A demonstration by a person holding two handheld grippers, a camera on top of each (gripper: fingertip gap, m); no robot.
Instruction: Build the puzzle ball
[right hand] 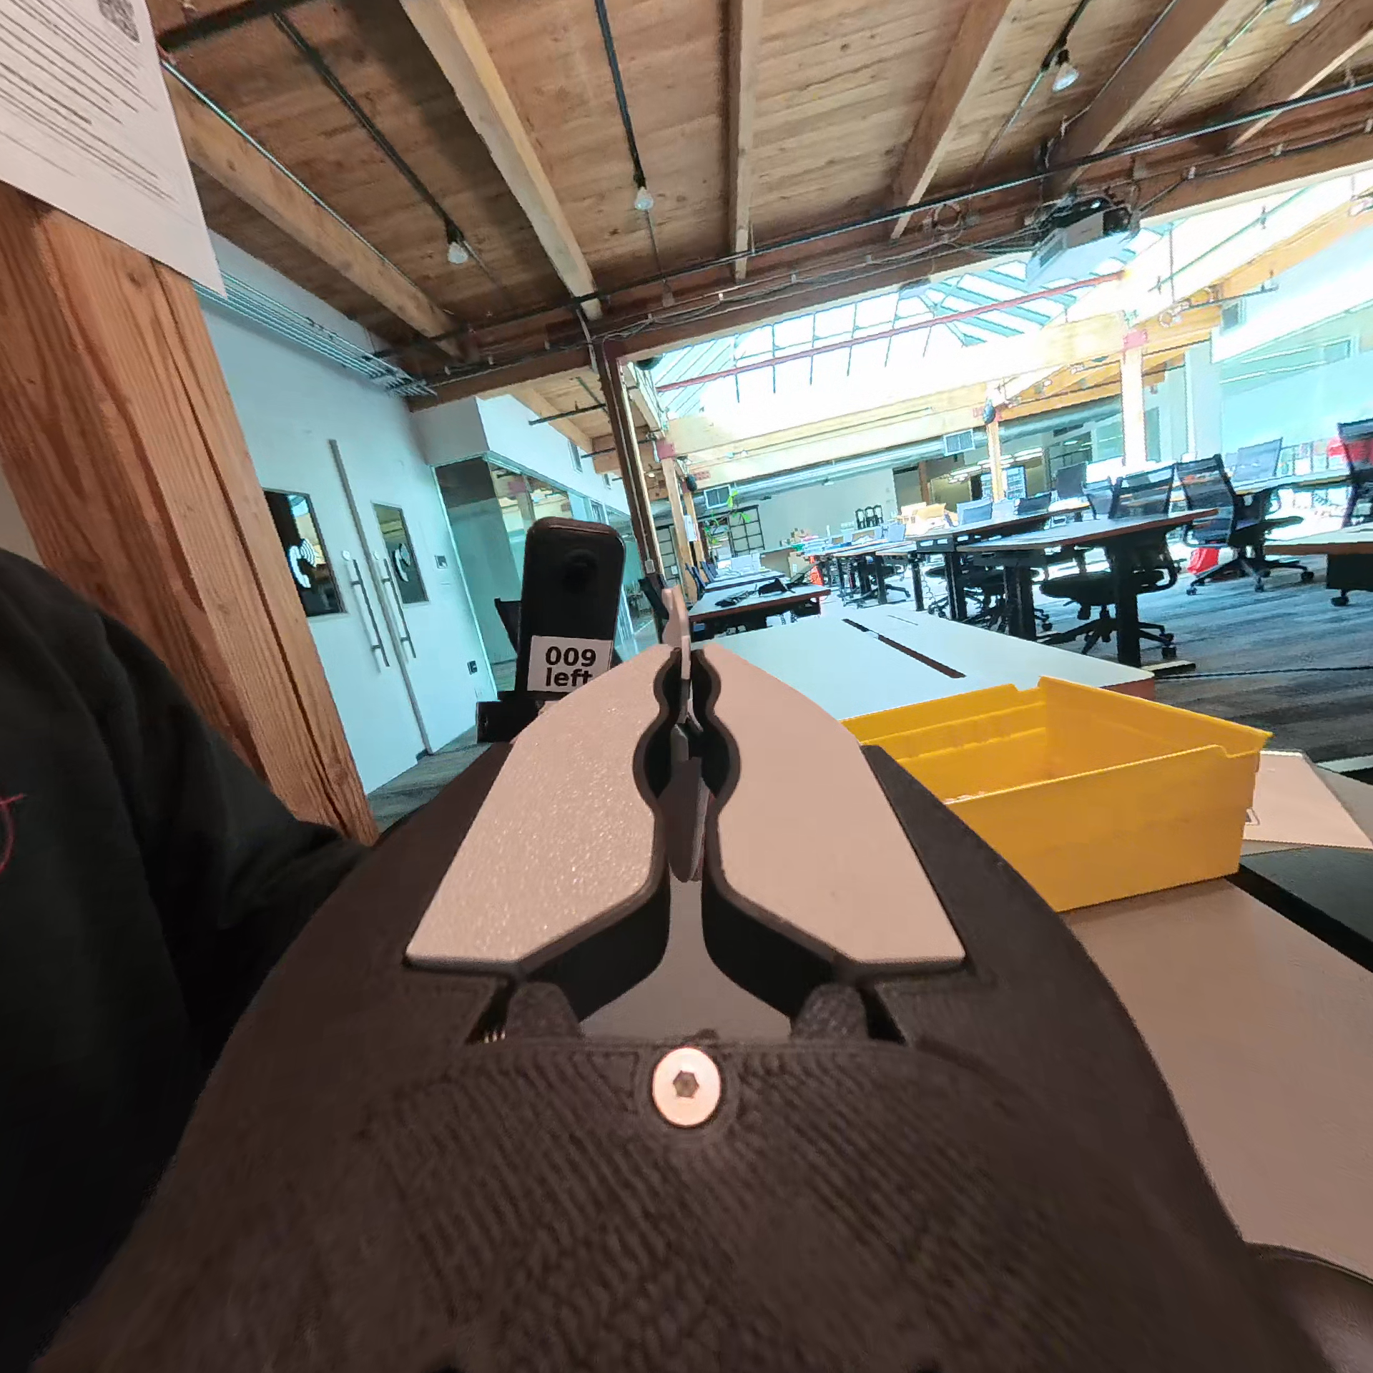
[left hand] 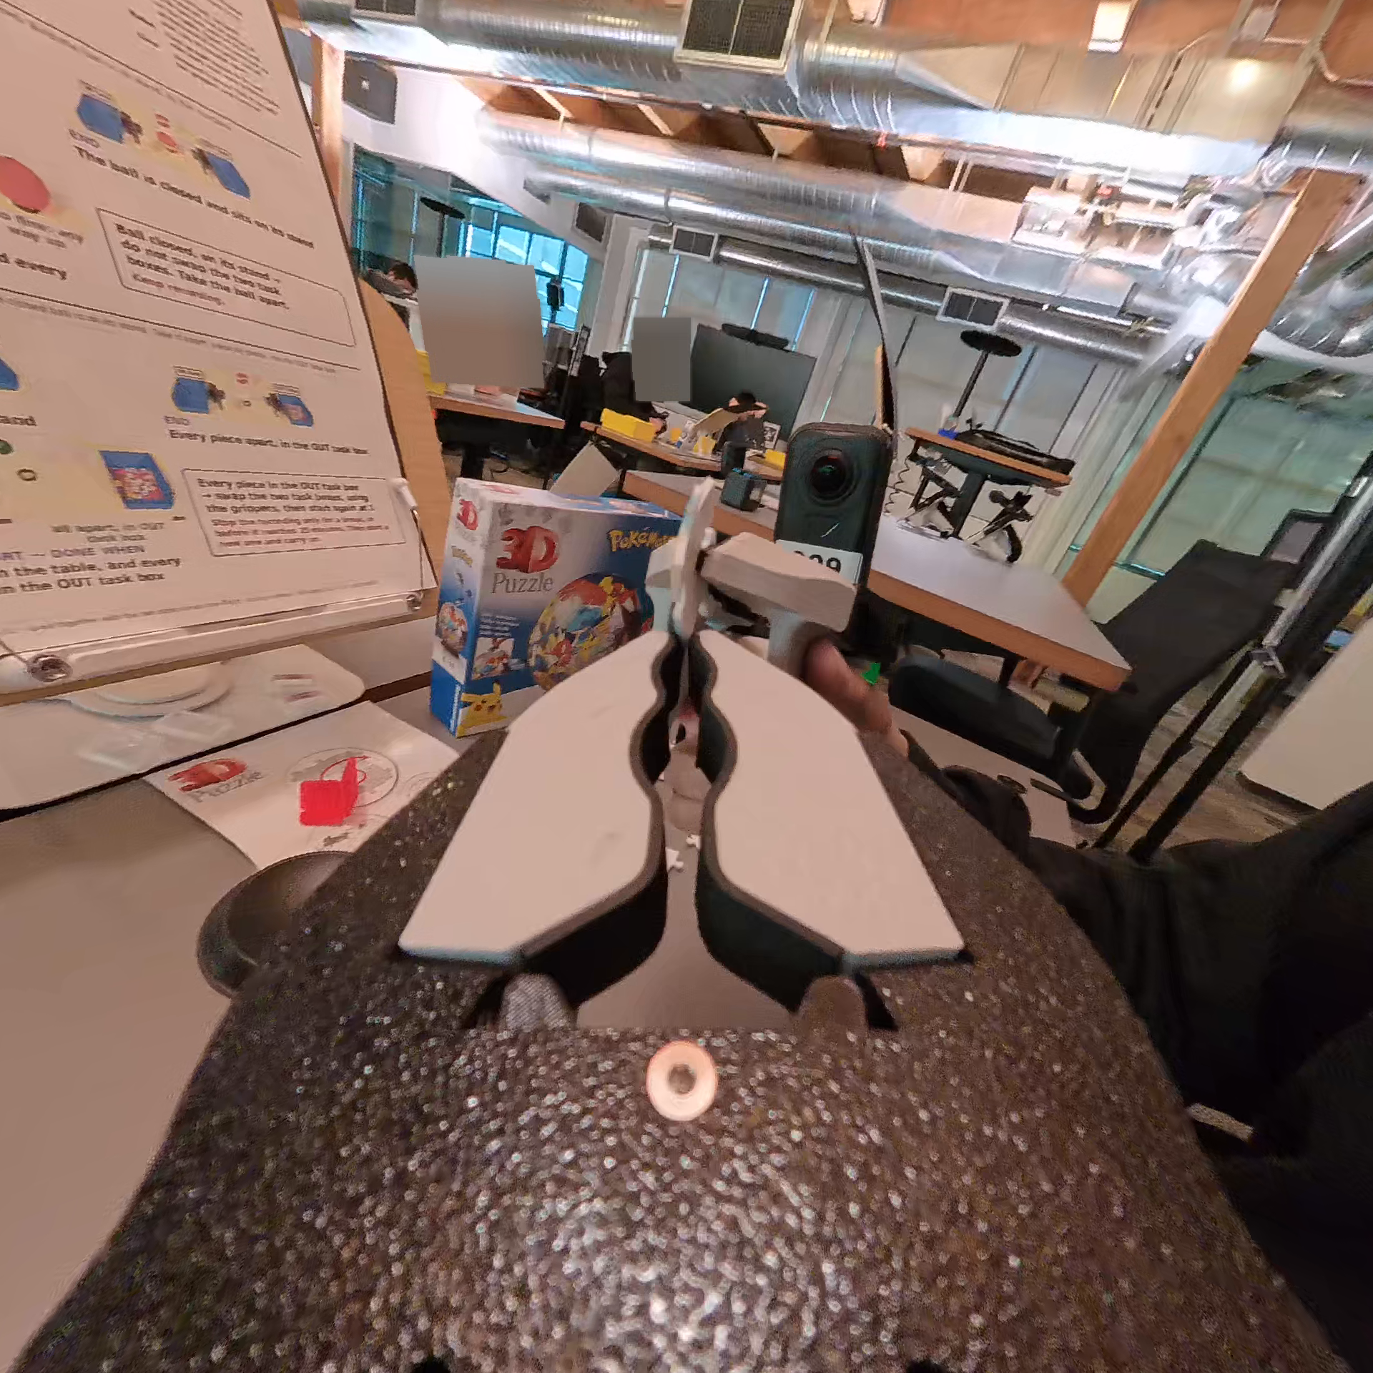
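Note:
In the left wrist view my left gripper (left hand: 685,643) is shut on a thin white puzzle piece (left hand: 691,535) that stands edge-on and sticks up past the fingertips. My right gripper (left hand: 697,568) comes in from the right and clamps the same white edge just above my left tips. In the right wrist view my right gripper (right hand: 687,654) is shut on a thin pale puzzle piece (right hand: 676,617), also edge-on. The left gripper's black camera body (right hand: 572,587) stands just behind it, with its fingers hidden. Both grippers are held up in the air, tip to tip.
A puzzle box (left hand: 535,594) stands on the table behind the tips, with a tilted instruction board (left hand: 186,334) to its left and a printed sheet (left hand: 319,787) below. A yellow bin (right hand: 1077,773) sits to the right. A wooden post (right hand: 148,520) and a dark sleeve (right hand: 111,817) are at left. Less than 4 cm separates the two grippers' tips.

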